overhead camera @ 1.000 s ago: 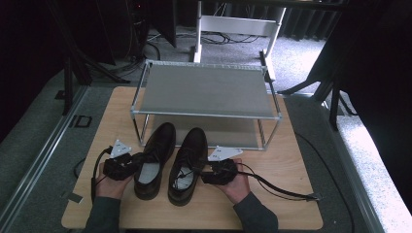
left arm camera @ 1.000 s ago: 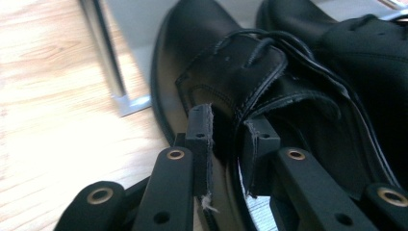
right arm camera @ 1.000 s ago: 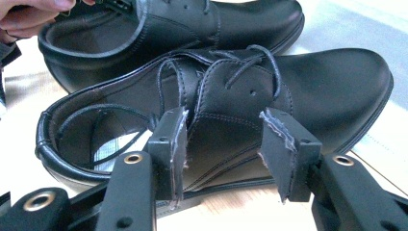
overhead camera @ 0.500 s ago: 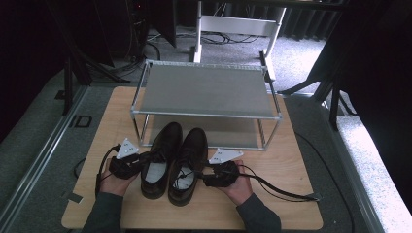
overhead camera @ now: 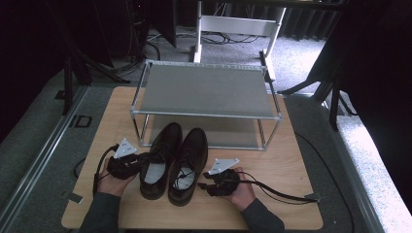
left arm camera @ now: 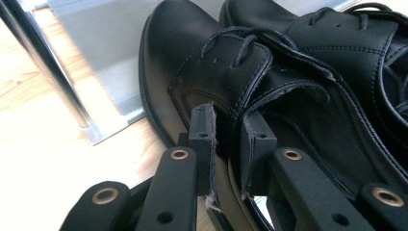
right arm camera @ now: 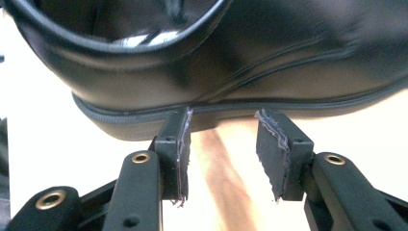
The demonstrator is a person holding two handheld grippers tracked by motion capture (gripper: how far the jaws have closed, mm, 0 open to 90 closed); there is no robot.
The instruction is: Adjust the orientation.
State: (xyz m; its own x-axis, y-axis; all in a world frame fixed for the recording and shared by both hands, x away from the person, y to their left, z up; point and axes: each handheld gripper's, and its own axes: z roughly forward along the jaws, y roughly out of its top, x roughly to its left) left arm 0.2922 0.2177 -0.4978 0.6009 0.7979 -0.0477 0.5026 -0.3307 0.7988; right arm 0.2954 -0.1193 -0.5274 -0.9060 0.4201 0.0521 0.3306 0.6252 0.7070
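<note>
Left gripper [left arm camera: 226, 144] clenched on left black leather lace-up shoe's [overhead camera: 159, 158] side wall; right gripper [right arm camera: 221, 144] released beside right black leather shoe [overhead camera: 188, 162]. Both toes at lower shelf of grey metal rack [overhead camera: 206, 90]; full insertion outstanding.

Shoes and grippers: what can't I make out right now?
- Left shoe toe: high view, hidden under the rack's top shelf.
- Left gripper grip: left gripper view, shut on the shoe's side wall; the inner pad is partly hidden by the leather.
- Right shoe: right gripper view, blurred, cut off by the edges.
- Right gripper: high view, too small to judge contact.
</note>
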